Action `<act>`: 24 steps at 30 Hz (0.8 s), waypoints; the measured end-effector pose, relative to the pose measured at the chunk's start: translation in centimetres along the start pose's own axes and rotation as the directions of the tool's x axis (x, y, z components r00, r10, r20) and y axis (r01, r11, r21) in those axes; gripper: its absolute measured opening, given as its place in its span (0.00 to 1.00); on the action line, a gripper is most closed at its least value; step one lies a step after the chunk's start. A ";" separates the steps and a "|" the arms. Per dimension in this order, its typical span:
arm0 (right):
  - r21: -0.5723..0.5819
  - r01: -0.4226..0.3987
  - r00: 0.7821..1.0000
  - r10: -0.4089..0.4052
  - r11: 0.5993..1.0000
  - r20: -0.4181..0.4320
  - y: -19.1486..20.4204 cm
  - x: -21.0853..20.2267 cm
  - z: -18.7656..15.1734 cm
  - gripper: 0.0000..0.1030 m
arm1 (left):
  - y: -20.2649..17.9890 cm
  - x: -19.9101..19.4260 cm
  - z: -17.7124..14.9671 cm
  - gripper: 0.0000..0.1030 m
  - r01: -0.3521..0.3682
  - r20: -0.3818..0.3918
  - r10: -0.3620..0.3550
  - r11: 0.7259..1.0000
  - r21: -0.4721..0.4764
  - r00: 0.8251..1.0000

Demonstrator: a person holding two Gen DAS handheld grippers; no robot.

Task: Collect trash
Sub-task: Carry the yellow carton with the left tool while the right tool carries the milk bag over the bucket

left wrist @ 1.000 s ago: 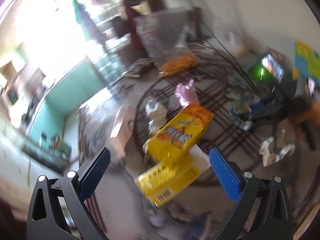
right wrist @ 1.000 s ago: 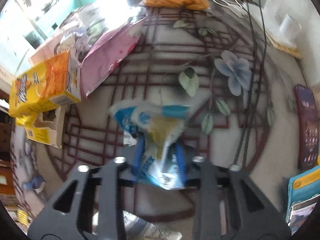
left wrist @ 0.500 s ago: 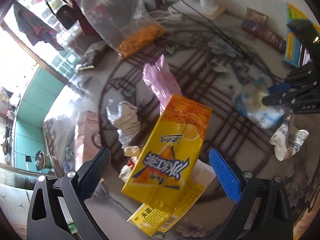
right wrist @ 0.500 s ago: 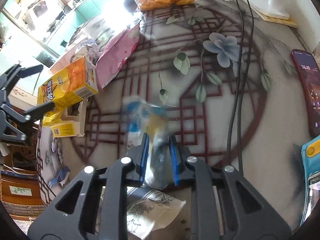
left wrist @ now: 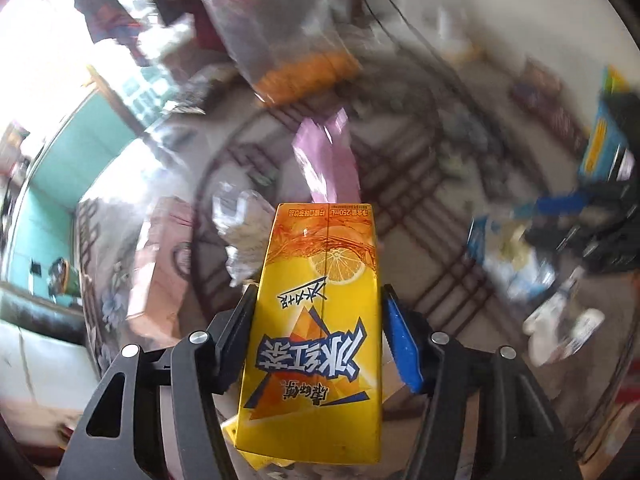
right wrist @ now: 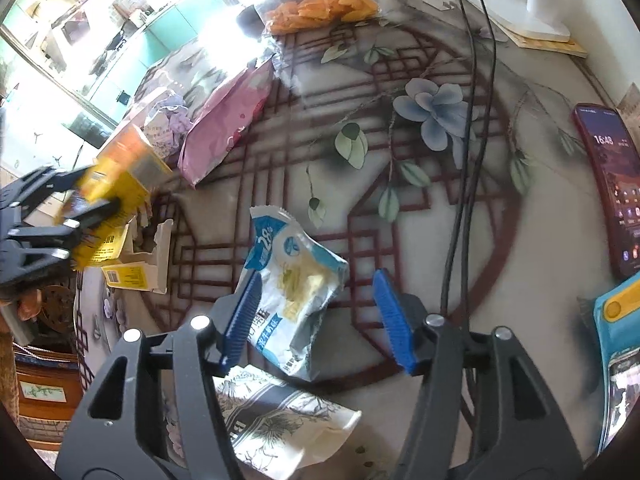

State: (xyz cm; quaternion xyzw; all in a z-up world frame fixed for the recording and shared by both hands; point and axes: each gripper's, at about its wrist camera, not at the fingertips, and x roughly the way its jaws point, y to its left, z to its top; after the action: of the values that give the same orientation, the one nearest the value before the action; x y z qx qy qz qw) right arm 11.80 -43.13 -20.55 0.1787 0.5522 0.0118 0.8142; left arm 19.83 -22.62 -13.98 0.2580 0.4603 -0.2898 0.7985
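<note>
My left gripper (left wrist: 316, 332) is shut on a yellow-orange tea carton (left wrist: 320, 320), lifted off the table; the carton shows in the right wrist view (right wrist: 116, 184) at the left. My right gripper (right wrist: 316, 316) is open, its fingers either side of a blue-white snack wrapper (right wrist: 292, 284) lying on the patterned table (right wrist: 400, 216); the left pad touches the wrapper. A pink bag (right wrist: 228, 120), a crumpled paper (right wrist: 168, 128), a torn yellow box (right wrist: 136, 264) and a printed white wrapper (right wrist: 280, 420) lie about.
A clear bag of orange snacks (right wrist: 320, 4) stands at the far side. Black cables (right wrist: 464, 160) cross the table. A phone (right wrist: 608, 184) and a blue case (right wrist: 616, 320) lie at the right. A white stand (right wrist: 524, 4) is at the back right.
My left gripper has closed on the tea carton and raised it. My right gripper has opened and let the blue-white wrapper down onto the table.
</note>
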 end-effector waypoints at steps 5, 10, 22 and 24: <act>-0.030 0.001 1.000 -0.002 1.000 -0.015 0.5 1.4 0.9 0.60 | 1.3 -5.6 -2.0 0.55 0.040 0.146 -0.011 0.979 -0.201 0.989; -0.071 0.014 1.000 -0.016 0.997 -0.026 2.1 1.6 0.5 0.76 | 1.9 -8.8 -5.9 0.55 0.066 0.193 0.018 0.905 -0.420 0.981; -0.191 0.204 0.977 -0.211 0.960 -0.020 4.1 3.4 -0.9 0.37 | 0.2 -10.9 -12.9 0.56 0.015 0.148 0.088 0.811 -0.584 0.985; -0.190 0.201 0.978 -0.208 0.961 -0.014 4.0 3.2 -0.7 0.24 | 0.3 -11.0 -13.3 0.56 0.017 0.148 0.088 0.807 -0.591 0.985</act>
State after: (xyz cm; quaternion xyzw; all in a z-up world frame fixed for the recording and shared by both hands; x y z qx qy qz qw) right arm 13.10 -38.49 -22.40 0.0429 0.5778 -0.0173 0.8149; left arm 7.77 -10.97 -10.11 -0.0194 0.4534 -0.1384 0.8803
